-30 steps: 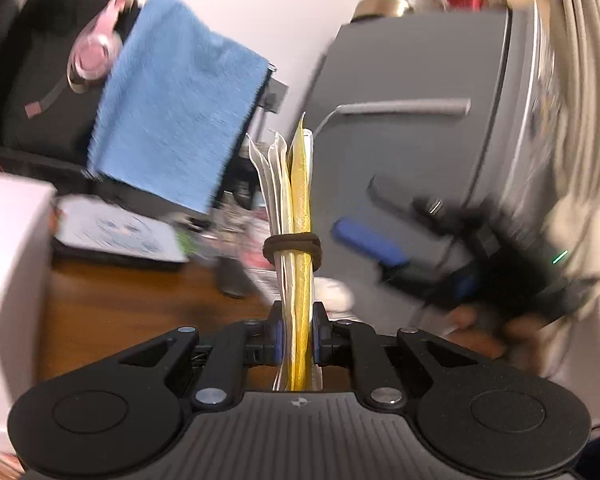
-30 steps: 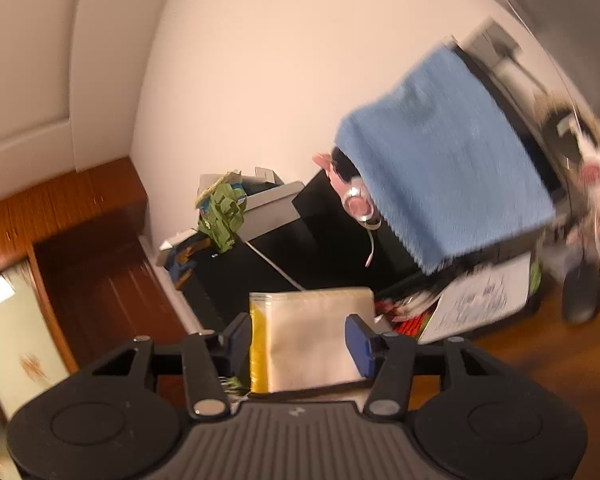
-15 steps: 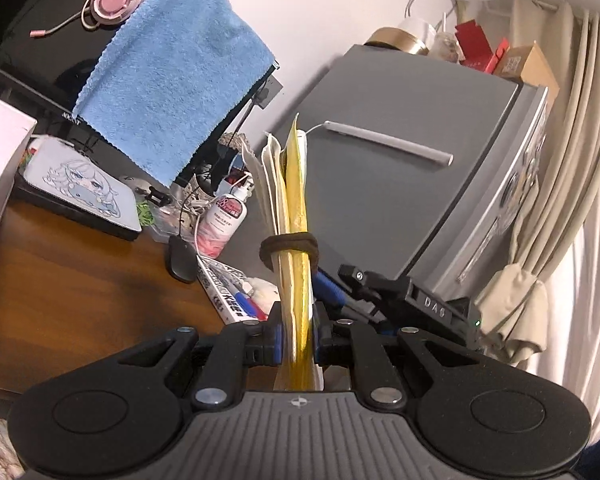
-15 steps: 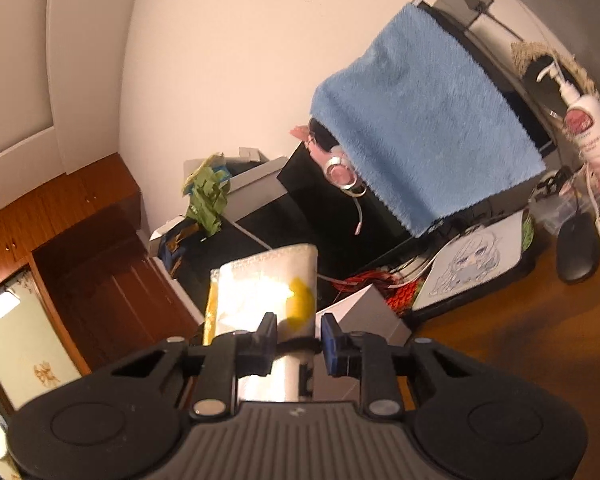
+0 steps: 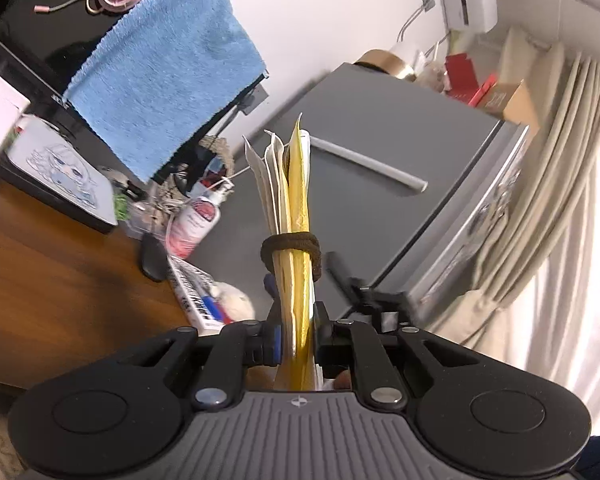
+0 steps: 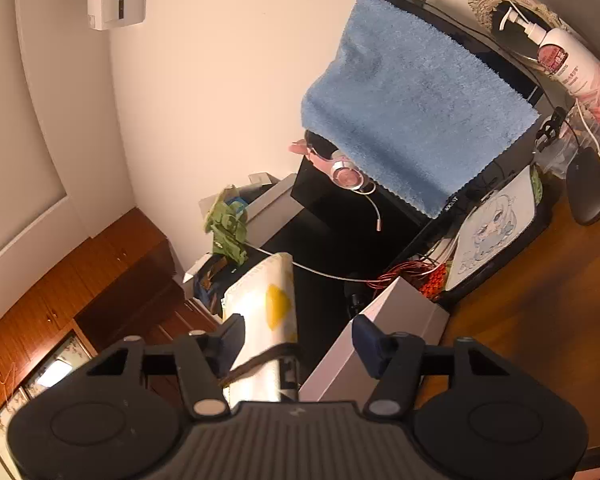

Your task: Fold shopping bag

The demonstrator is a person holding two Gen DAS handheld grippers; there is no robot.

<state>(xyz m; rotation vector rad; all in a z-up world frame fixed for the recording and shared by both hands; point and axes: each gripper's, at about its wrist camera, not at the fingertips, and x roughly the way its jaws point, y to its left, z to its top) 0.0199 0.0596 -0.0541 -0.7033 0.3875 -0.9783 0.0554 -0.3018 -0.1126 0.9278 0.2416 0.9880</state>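
Note:
The folded shopping bag [image 5: 294, 200] is a thin white and yellow bundle held upright above the desk, with a dark elastic band [image 5: 291, 246] wrapped around its middle. My left gripper [image 5: 296, 340] is shut on the bag's lower end. In the right wrist view the same bag [image 6: 266, 312] stands between the spread fingers, close to the left finger [image 6: 232, 334], with the band [image 6: 256, 364] across it. My right gripper [image 6: 298, 338] is open and touches nothing that I can make out. Part of the right gripper [image 5: 364, 292] shows behind the bag in the left wrist view.
A wooden desk [image 5: 52, 280] carries a mouse [image 5: 154, 258], a lotion bottle [image 5: 198, 220], a keyboard [image 5: 192, 292] and a white box [image 6: 376, 332]. A blue towel [image 5: 164, 72] hangs over a monitor. A grey fridge [image 5: 384, 192] stands to the right.
My right gripper closed around the bag's band half a second ago and has now opened wide. The left gripper kept its hold and tilted the bag slightly.

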